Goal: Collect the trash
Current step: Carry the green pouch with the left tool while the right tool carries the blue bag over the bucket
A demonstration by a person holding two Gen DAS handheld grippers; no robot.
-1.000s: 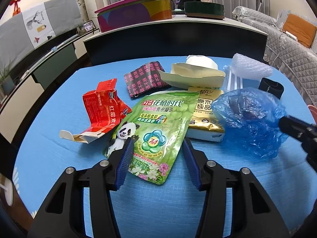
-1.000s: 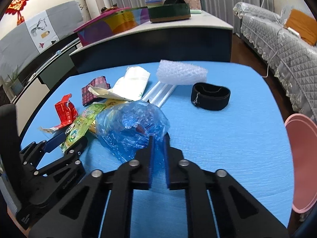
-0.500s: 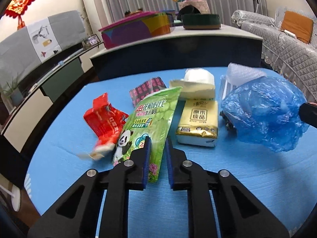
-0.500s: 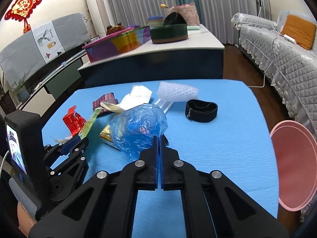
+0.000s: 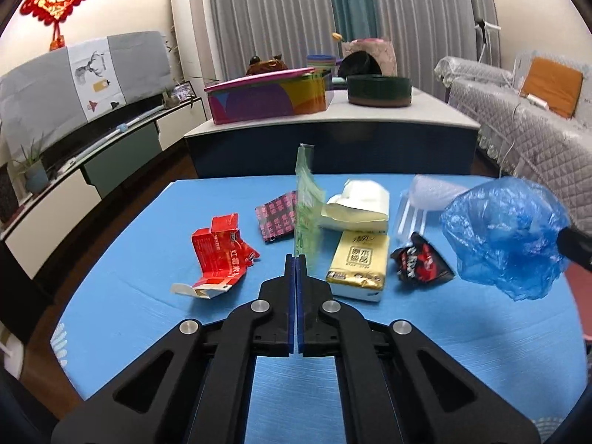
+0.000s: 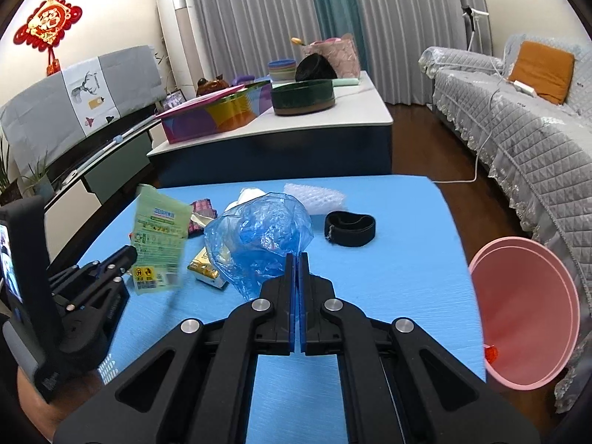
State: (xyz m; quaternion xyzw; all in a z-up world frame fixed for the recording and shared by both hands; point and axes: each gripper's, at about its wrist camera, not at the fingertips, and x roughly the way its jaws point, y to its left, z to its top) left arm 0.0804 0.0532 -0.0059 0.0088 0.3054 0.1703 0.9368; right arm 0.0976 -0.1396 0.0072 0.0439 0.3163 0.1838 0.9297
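Observation:
My left gripper is shut on a green detergent pouch, held edge-on above the blue table; the pouch also shows in the right wrist view. My right gripper is shut on a crumpled blue plastic bag, lifted off the table; the bag also shows at the right of the left wrist view. On the table lie a red carton, a dark patterned wrapper, a cream paper bag, a gold tissue pack and a black-red wrapper.
Bubble wrap and a black band lie at the table's far side. A pink bin stands off the right edge. A counter with boxes is behind, a sofa at right.
My left gripper closed on the green pouch and lifted it upright off the table. My right gripper closed on the blue bag and raised it, uncovering the black-red wrapper.

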